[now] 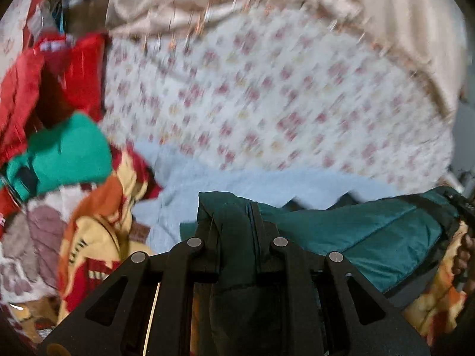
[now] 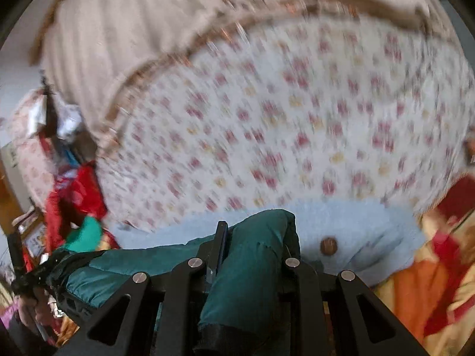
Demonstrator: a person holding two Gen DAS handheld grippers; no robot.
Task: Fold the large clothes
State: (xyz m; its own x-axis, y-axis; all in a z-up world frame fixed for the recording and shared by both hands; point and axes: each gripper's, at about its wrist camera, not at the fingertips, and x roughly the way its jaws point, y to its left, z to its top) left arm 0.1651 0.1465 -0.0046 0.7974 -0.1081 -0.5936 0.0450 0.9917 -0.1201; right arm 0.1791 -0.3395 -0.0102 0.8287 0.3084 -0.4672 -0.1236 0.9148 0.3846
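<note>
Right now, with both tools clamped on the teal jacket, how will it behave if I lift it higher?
The teal jacket will probably sag: it already droops between the left tool and the right tool. Its sheen suggests slick fabric, so it may creep through the grip. The quilted panels look padded, likely bulky but light.

Floral bedsheet and beige blanket motion-blurred.
</note>
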